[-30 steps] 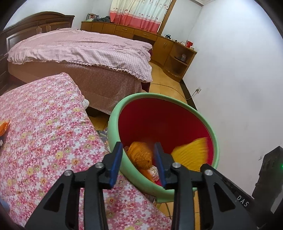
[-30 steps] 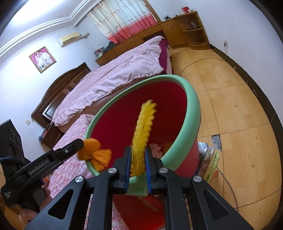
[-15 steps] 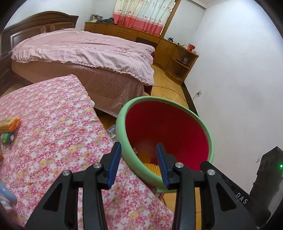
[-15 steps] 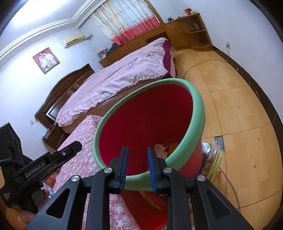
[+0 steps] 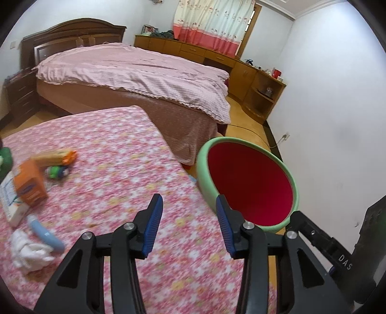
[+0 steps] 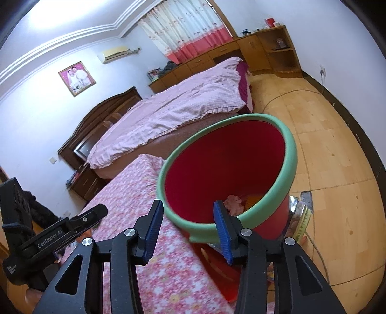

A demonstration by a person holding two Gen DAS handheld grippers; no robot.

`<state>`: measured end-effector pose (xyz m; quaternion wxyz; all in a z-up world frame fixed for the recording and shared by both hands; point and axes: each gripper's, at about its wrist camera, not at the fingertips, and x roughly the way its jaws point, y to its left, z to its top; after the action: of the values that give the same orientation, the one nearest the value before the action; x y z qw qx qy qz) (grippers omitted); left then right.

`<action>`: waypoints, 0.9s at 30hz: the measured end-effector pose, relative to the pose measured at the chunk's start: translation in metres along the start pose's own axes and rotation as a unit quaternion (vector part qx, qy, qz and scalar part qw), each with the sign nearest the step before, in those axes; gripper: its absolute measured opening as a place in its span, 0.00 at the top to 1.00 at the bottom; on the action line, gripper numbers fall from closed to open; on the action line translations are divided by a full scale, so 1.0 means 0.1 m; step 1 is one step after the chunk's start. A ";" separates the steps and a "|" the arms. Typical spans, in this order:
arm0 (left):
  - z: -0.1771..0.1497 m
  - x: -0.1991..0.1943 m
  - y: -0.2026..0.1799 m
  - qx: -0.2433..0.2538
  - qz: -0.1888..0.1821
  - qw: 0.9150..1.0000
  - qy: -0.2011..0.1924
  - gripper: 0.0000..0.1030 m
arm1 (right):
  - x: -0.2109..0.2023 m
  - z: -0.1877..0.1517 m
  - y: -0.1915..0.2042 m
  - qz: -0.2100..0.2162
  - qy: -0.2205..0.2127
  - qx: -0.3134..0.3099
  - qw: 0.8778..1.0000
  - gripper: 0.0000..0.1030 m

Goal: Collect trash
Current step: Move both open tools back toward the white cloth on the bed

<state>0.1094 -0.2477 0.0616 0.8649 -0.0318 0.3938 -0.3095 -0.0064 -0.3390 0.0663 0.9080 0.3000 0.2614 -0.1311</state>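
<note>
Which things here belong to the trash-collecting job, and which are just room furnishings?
Job:
- red bin with green rim
- orange carton
- crumpled white tissue
- blue tube
- left gripper, empty
- right gripper, empty

Just there:
- bed
- curtain
- framed photo
- air conditioner

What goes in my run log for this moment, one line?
left gripper: open, empty | right gripper: just opened, empty | bin: trash inside | tabletop: litter remains

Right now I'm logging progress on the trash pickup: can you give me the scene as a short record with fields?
bin: red bin with green rim, beside the floral table
in bin: pink scrap, something yellow
left gripper: jaws open, empty
right gripper: jaws just opened, empty
left on table: orange box, white tissue, blue tube
</note>
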 end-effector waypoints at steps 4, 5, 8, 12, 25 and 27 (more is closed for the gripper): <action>-0.06 -0.18 0.14 -0.003 0.018 1.000 -0.007 0.53 | -0.03 -0.06 0.12 0.008 0.004 -0.009 1.000 0.51; -0.08 -0.23 0.17 -0.005 0.023 1.000 -0.009 0.53 | -0.03 -0.07 0.15 0.011 0.006 -0.011 1.000 0.51; -0.12 -0.36 0.32 -0.013 0.038 0.999 -0.013 0.53 | -0.03 -0.11 0.24 0.017 0.011 -0.017 1.000 0.51; -0.16 -0.49 0.53 -0.024 0.060 0.998 -0.018 0.52 | -0.03 -0.18 0.35 0.023 0.017 -0.027 0.999 0.51; -0.31 -0.75 1.21 -0.075 0.129 0.989 -0.023 0.52 | 0.03 -0.27 0.50 0.031 0.035 -0.037 0.998 0.48; -0.35 -0.76 1.33 -0.086 0.141 0.986 -0.021 0.52 | 0.04 -0.29 0.51 0.031 0.038 -0.038 0.998 0.48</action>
<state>0.1153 -0.0916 0.0481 0.9019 -0.0570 0.4016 -0.1487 0.0052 -0.2816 0.0681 0.9119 0.2778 0.2908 -0.0816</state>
